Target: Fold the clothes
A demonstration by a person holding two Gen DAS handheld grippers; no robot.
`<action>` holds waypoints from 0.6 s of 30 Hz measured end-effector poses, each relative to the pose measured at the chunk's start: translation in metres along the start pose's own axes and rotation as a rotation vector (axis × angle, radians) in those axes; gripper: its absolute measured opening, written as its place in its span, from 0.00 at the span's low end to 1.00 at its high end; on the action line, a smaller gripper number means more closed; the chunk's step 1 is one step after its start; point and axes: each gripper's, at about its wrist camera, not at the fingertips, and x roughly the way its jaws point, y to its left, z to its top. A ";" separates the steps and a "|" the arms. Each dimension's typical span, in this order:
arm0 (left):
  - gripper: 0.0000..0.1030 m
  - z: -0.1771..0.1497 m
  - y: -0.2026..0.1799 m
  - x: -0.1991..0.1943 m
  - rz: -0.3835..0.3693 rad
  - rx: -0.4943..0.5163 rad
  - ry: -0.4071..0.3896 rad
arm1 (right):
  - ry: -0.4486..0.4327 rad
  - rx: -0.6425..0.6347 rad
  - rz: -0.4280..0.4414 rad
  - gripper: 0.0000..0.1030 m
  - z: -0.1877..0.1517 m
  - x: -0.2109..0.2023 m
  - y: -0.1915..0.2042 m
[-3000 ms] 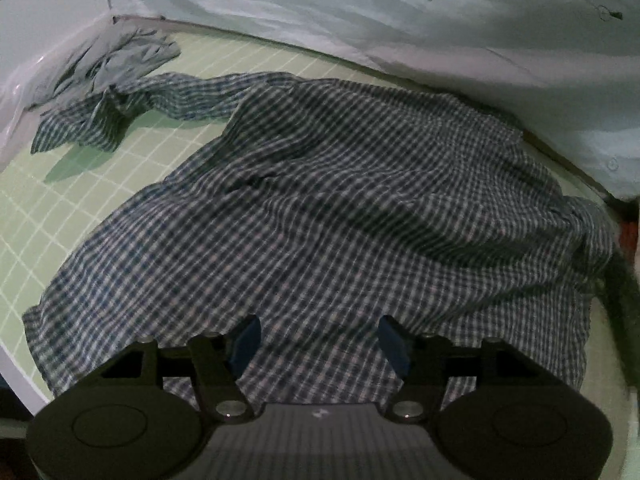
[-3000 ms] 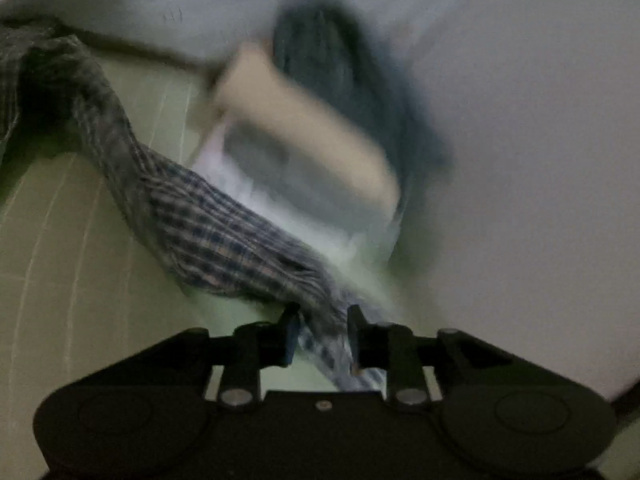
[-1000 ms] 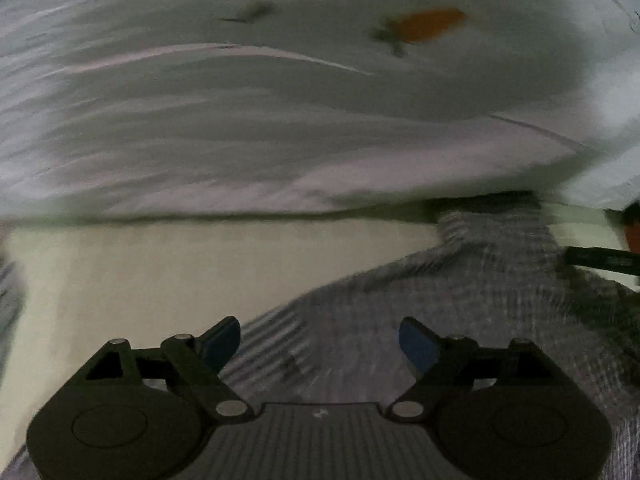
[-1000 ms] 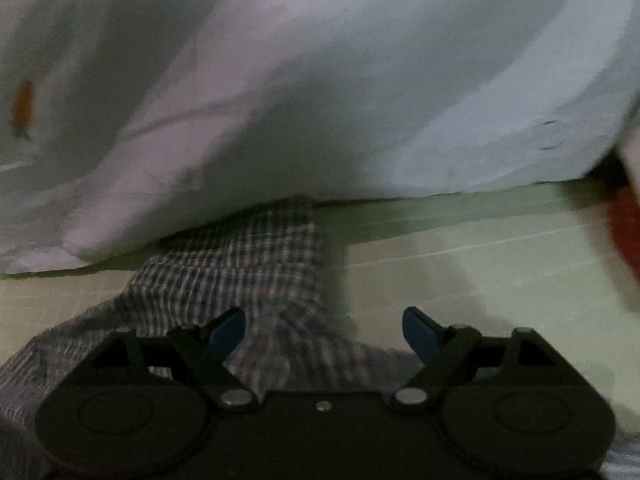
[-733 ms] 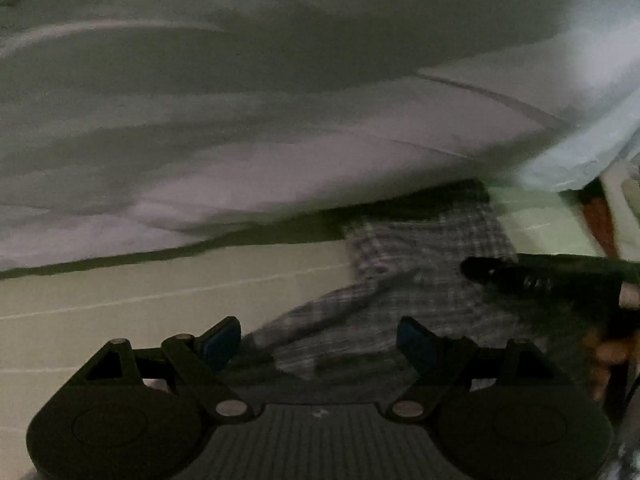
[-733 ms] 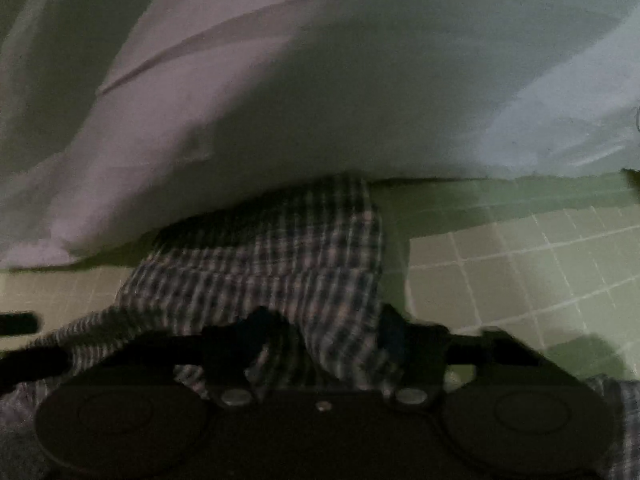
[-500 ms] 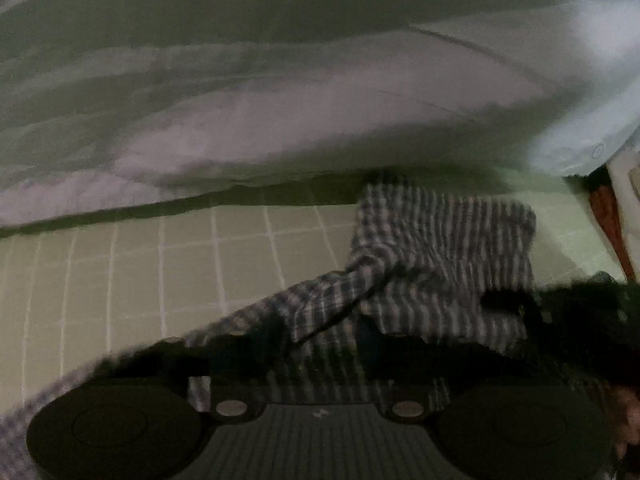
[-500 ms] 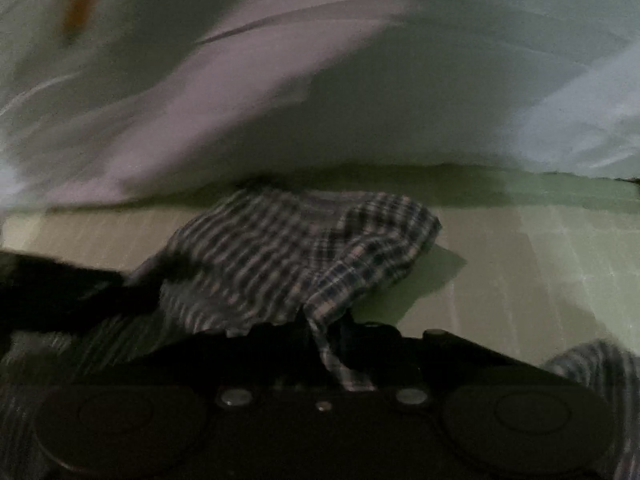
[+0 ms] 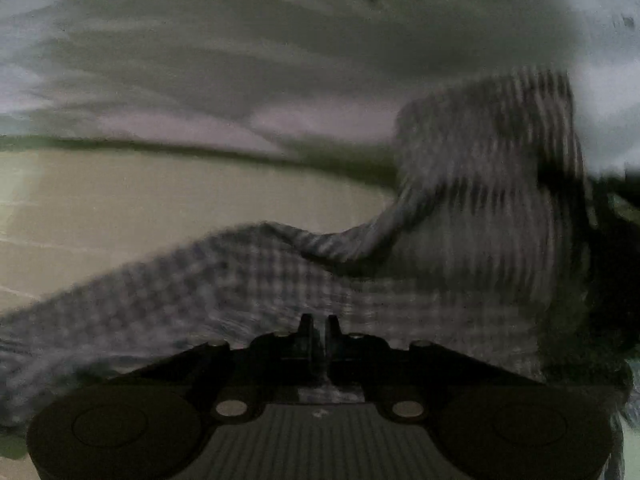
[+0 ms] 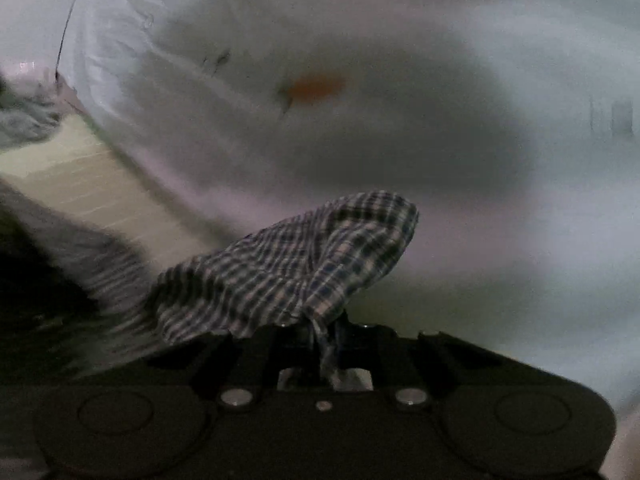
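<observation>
Both grippers clamp the checked shirt, lifting its far edge.
Nearest, the left gripper [image 9: 318,326] and right gripper [image 10: 324,326] pinch the shirt [image 10: 304,264], jaws closing on cloth; next, probably carry it over the green mat [image 9: 160,192], clear of the white sheet [image 10: 400,140].

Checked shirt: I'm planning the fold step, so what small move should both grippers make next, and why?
Probably carry the far edge toward the near hem. The left gripper, its jaws closing, and the right gripper each pinch the checked shirt, lifted off the green mat.
</observation>
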 end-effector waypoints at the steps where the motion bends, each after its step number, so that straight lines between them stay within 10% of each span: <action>1: 0.07 0.003 0.005 -0.004 0.015 -0.007 -0.022 | -0.036 -0.044 -0.036 0.09 0.010 0.014 -0.008; 4: 0.16 0.008 0.025 -0.014 0.066 -0.050 -0.058 | -0.057 -0.043 -0.088 0.09 0.031 0.066 -0.034; 9: 0.36 -0.007 0.059 -0.039 0.158 -0.140 -0.015 | 0.260 0.295 0.014 0.35 0.018 0.126 -0.070; 12: 0.58 -0.029 0.074 -0.070 0.193 -0.170 -0.003 | 0.237 0.441 -0.011 0.66 -0.004 0.069 -0.080; 18: 0.60 -0.092 0.092 -0.134 0.235 -0.255 0.069 | 0.417 0.591 -0.035 0.71 -0.100 -0.097 -0.081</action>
